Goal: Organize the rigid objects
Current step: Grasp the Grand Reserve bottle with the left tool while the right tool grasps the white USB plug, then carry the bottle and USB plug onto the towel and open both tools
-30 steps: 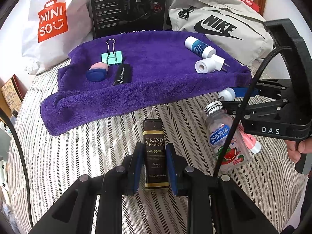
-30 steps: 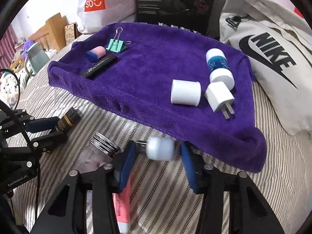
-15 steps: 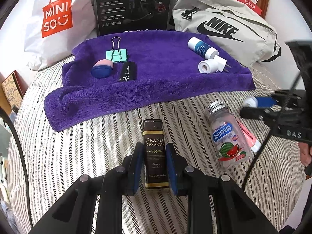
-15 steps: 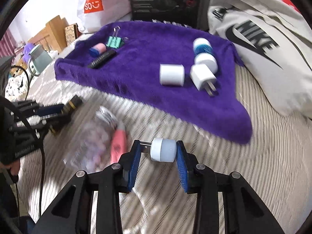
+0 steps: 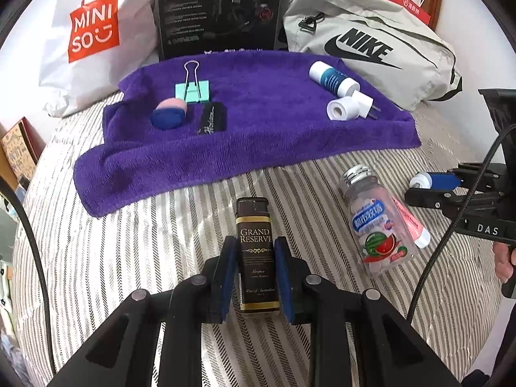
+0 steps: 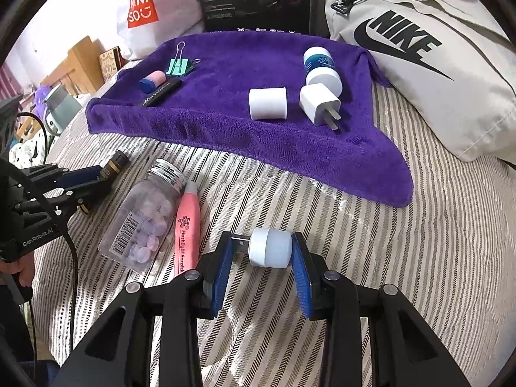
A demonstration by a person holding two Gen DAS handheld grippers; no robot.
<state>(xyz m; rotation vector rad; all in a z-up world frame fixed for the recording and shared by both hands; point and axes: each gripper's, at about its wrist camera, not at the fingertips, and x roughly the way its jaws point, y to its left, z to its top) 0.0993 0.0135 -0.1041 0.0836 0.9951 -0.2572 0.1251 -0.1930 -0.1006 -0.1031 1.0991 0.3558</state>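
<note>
My left gripper (image 5: 257,271) is shut on a dark brown "Grand Reserve" lighter (image 5: 254,245) above the striped bed. My right gripper (image 6: 261,254) is shut on a small white plug adapter (image 6: 269,251), held short of the purple towel (image 6: 225,122). On the towel lie a green binder clip (image 6: 179,66), a pink-and-blue eraser (image 6: 151,80), a black case (image 6: 159,92), a white cylinder (image 6: 267,103), a white charger (image 6: 317,103) and a blue-and-white bottle (image 6: 319,64). A clear candy bottle (image 6: 145,222) and a pink tube (image 6: 187,225) lie on the bed between the grippers.
A Miniso bag (image 5: 90,32), a black box (image 5: 219,9) and a grey Nike bag (image 5: 371,48) stand behind the towel. A hand (image 6: 14,271) holds the left gripper's handle. Wooden furniture (image 6: 77,64) is at the far left.
The right gripper has lifted the plug adapter off the bed beside the candy bottle and drawn it back to the right. The left gripper keeps the lighter nearly still.
</note>
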